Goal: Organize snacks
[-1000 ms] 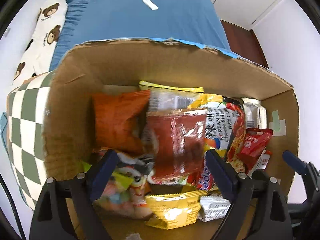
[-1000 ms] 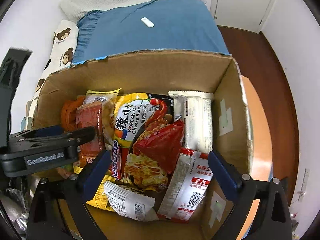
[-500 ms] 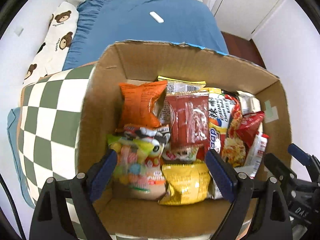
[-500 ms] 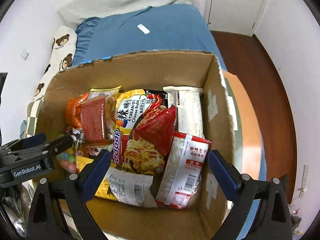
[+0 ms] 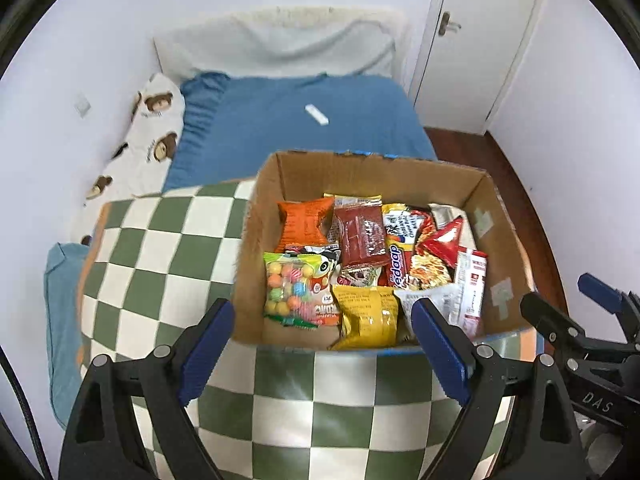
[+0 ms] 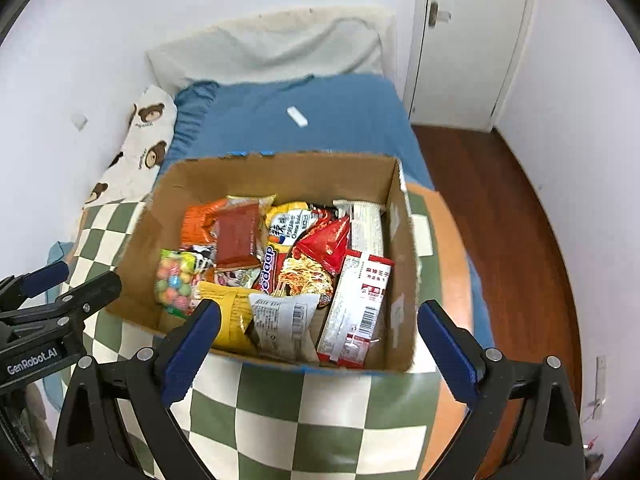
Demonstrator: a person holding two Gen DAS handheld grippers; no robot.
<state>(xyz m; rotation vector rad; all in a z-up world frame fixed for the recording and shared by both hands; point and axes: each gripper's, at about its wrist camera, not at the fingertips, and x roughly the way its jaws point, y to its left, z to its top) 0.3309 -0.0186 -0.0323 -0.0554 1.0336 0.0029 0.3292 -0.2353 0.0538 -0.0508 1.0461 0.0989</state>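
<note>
An open cardboard box (image 5: pixel 352 172) (image 6: pixel 280 172) stands on a green-and-white checked blanket (image 5: pixel 160 248). It holds several snack packs: an orange bag (image 5: pixel 306 222), a dark red packet (image 5: pixel 360 236), a bag of coloured candy balls (image 5: pixel 290 288), a yellow bag (image 5: pixel 368 316), a noodle pack (image 6: pixel 296 264) and a red-and-white packet (image 6: pixel 360 304). My left gripper (image 5: pixel 322 344) hangs open above the box's near edge, nothing between its fingers. My right gripper (image 6: pixel 318 340) is also open and empty, over the near right part. Each gripper shows at the edge of the other's view.
The blanket lies on a bed with a blue sheet (image 5: pixel 300 132), where a small white object (image 5: pixel 317 114) rests. A bear-print pillow (image 5: pixel 148 132) lies along the left wall. A white door (image 5: pixel 472 40) and wooden floor (image 6: pixel 500 200) are on the right.
Both grippers have risen and drawn back from inside the box. The whole box and the checked blanket around it have come into view. The snacks have not moved.
</note>
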